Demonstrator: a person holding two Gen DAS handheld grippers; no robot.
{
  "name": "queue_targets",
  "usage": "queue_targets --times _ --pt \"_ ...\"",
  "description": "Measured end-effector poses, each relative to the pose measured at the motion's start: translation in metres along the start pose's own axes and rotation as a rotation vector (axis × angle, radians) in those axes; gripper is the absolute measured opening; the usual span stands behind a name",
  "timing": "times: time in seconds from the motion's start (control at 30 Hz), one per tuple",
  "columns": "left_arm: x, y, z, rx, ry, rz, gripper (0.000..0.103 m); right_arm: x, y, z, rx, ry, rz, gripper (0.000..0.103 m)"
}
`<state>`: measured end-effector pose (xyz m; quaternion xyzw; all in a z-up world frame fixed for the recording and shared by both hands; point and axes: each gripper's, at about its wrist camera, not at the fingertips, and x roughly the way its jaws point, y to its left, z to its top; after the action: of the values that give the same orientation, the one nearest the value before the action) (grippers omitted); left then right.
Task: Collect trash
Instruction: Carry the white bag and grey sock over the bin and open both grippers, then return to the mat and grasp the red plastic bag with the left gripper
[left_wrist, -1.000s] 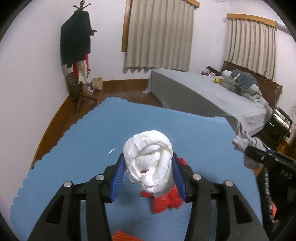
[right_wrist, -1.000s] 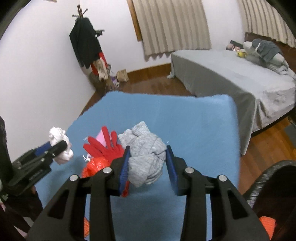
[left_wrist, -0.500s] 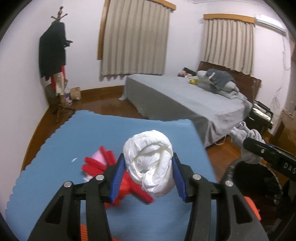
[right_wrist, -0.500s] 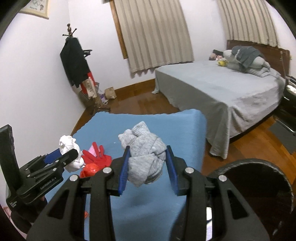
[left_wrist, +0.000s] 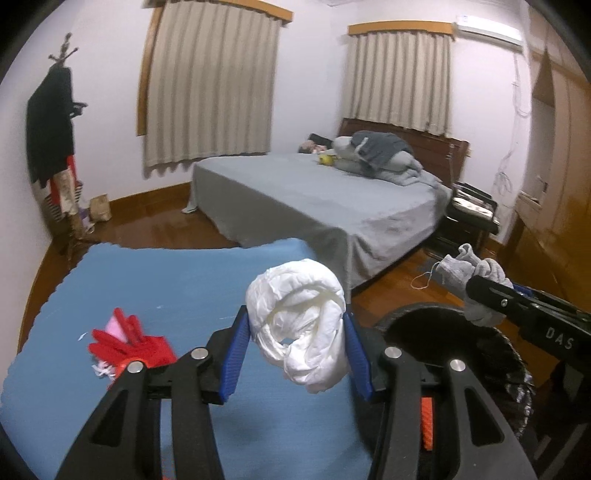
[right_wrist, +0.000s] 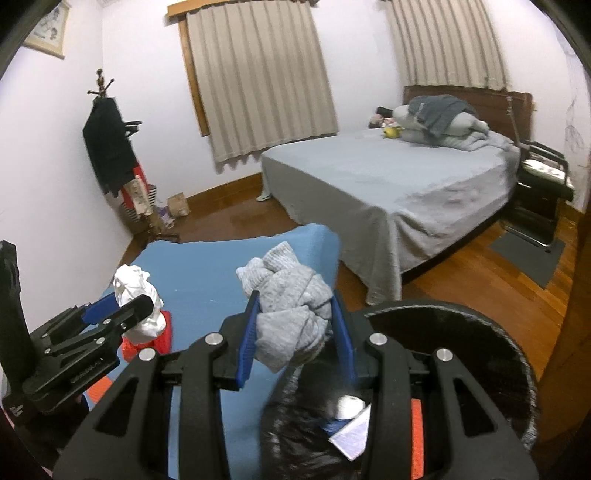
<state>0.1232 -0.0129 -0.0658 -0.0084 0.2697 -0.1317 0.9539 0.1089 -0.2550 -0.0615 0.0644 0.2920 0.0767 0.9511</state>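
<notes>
Both my grippers carry trash beside the black bin (right_wrist: 480, 332).
My left gripper (left_wrist: 295, 350) clamps a white wad (left_wrist: 299, 325); my right gripper (right_wrist: 293, 332) clamps a grey sock bundle (right_wrist: 288, 306).

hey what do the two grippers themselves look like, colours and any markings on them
Both match: the left gripper and right gripper have matte black angular frames with triangular cut-outs, silver round bolts, ribbed blue pads inside each finger, and orange patches lower on the frame. The right gripper's side shows pale embossed letters, "DAS". No cables or sleeves are visible.
</notes>
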Motion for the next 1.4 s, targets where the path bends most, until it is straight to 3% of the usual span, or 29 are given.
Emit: queue_targets --times 0.63,1.13,1.27,1.33,1.4 --pt "0.021 -0.096 -0.008 0.129 0.025 -0.179 0.049 -0.039 -0.088 -0.031 0.095 0.000 -0.174 0.036" --pt "0.052 -0.140 -0.020 0.170 0.079 -0.293 0.050 -0.040 -0.130 -0.045 0.157 0.017 -0.245 0.037" --pt "0.054 -0.143 -0.020 0.177 0.086 -0.306 0.066 -0.039 -0.135 -0.048 0.164 0.019 -0.276 0.048" --pt "0.054 -0.141 -0.021 0.180 0.092 -0.313 0.074 -0.040 -0.138 -0.049 0.169 0.012 -0.295 0.061" --pt "0.054 -0.140 -0.020 0.174 0.093 -0.316 0.076 -0.042 -0.140 -0.050 0.173 0.004 -0.308 0.067"
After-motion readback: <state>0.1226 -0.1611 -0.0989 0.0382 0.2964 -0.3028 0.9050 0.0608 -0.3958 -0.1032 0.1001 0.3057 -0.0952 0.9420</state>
